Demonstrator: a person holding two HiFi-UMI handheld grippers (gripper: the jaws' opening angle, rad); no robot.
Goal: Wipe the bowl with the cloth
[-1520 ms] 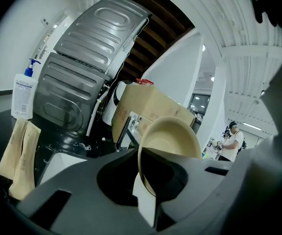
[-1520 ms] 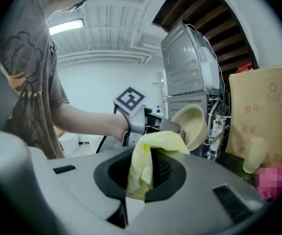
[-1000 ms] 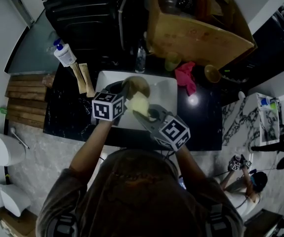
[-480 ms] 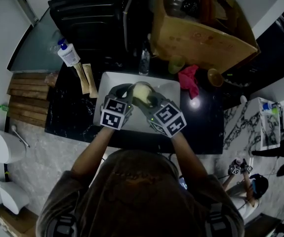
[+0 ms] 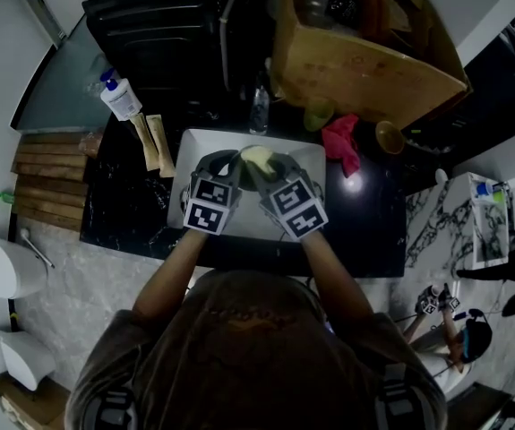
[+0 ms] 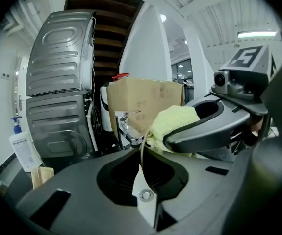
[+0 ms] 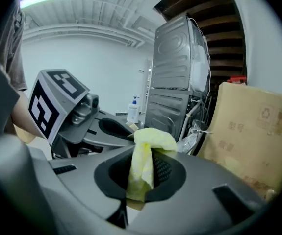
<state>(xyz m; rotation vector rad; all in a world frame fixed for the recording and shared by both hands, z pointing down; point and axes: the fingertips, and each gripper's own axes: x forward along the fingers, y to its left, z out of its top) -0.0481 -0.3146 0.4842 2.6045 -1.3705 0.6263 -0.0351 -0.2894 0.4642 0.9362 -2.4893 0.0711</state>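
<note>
Both grippers meet over the white sink. My left gripper is shut on the brown bowl, which is held on edge so that only its thin rim shows between the jaws. My right gripper is shut on the yellow cloth, bunched in its jaws. In the left gripper view the cloth presses against the bowl's upper rim, with the right gripper just behind it. Most of the bowl is hidden by the grippers in the head view.
A faucet stands behind the sink. A pump bottle and wooden boards are on the left. A pink rag, a green cup and a yellow bowl lie on the right, below a cardboard box.
The two grippers have closed in on each other over the sink. The cloth has moved up and away from me onto the bowl, which it now mostly covers.
</note>
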